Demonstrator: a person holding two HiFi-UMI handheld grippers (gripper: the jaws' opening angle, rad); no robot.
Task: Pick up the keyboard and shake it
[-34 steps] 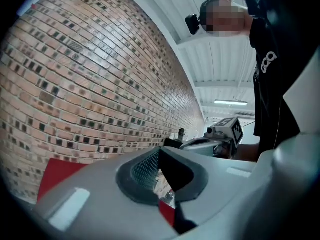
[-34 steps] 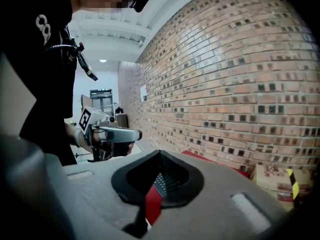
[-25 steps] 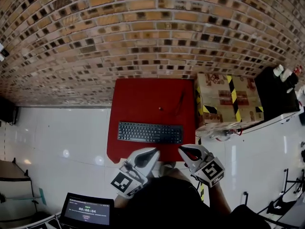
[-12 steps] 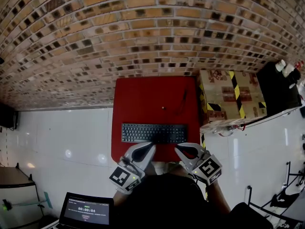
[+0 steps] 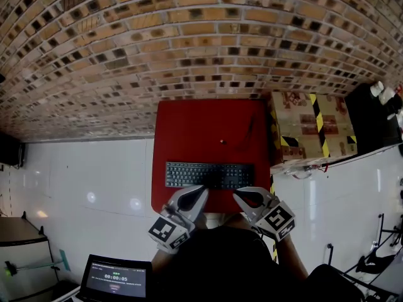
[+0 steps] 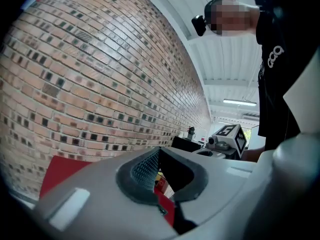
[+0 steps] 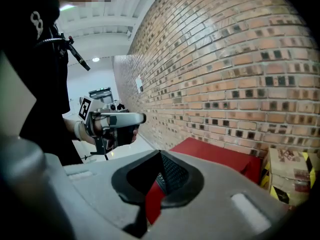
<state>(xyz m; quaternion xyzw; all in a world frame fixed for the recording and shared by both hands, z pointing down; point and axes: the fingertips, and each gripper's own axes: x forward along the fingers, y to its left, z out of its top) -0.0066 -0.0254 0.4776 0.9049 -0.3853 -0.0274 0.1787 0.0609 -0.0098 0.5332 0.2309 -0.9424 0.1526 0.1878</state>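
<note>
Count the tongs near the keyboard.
2: the left tongs just short of the keyboard's left half, the right tongs just short of its right half, both over the red table.

Brick wall (image 5: 189, 36) above glossy white floor (image 5: 82, 175).

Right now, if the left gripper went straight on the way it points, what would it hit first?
Probably the black keyboard on the red table, just ahead of the left gripper; its height above the table is unclear.
</note>
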